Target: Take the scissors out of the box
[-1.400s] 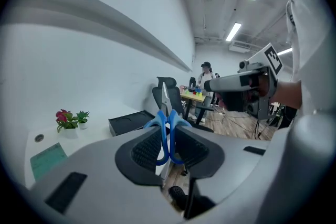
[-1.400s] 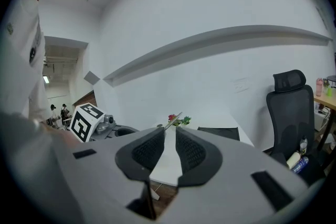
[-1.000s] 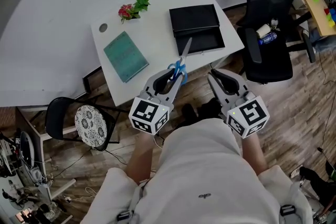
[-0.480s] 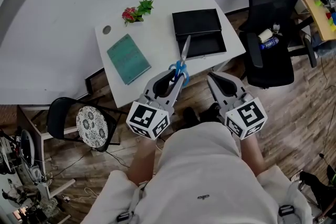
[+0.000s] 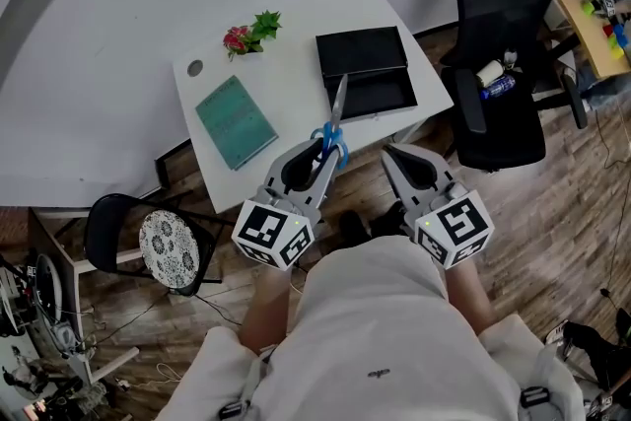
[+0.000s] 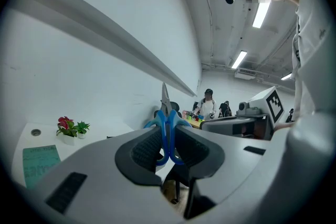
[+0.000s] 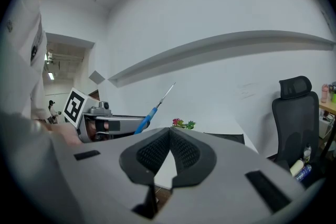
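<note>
The blue-handled scissors (image 5: 332, 133) are off the table, with my left gripper (image 5: 324, 151) shut on their handles. Their blades point up and away over the front edge of the open black box (image 5: 367, 69). In the left gripper view the blue handles (image 6: 167, 134) sit pinched between the ribbed pads and the metal blades rise above the jaws. My right gripper (image 5: 392, 156) hovers beside the left one, in front of the table, its pads (image 7: 184, 150) meeting at the tips with nothing between them. The right gripper view shows the scissors (image 7: 156, 105) at its left.
The white table (image 5: 296, 25) carries a teal book (image 5: 235, 121), a small potted plant (image 5: 249, 31) and a round cable hole. A black office chair (image 5: 498, 64) with a few items on its seat stands to the right. A small chair with a patterned cushion (image 5: 163, 249) stands at the left.
My left gripper has lifted the scissors slightly higher above the table's front edge. The right gripper has stayed where it was.
</note>
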Available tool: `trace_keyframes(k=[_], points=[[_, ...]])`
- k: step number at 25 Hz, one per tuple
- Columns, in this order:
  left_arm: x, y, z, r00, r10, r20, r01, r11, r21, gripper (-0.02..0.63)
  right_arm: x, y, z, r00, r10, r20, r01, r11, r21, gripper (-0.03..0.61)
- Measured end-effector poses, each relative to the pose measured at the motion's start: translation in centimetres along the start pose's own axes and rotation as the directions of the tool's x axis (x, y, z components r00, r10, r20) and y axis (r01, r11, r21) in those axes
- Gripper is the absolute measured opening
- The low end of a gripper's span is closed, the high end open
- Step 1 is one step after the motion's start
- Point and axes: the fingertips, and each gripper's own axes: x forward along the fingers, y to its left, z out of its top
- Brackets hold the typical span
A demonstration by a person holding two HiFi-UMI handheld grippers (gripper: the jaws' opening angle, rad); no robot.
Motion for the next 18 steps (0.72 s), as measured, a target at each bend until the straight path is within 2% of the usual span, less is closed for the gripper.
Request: trace_keyframes(k=[18], points=[[-0.14, -0.51, 0.05, 1.0, 0.015, 0.011, -0.015, 1.0, 0.0, 0.097, -0.6, -0.29, 0.05, 1.0, 0.002, -0.001, -0.002, 1.0, -0.002, 0.005]])
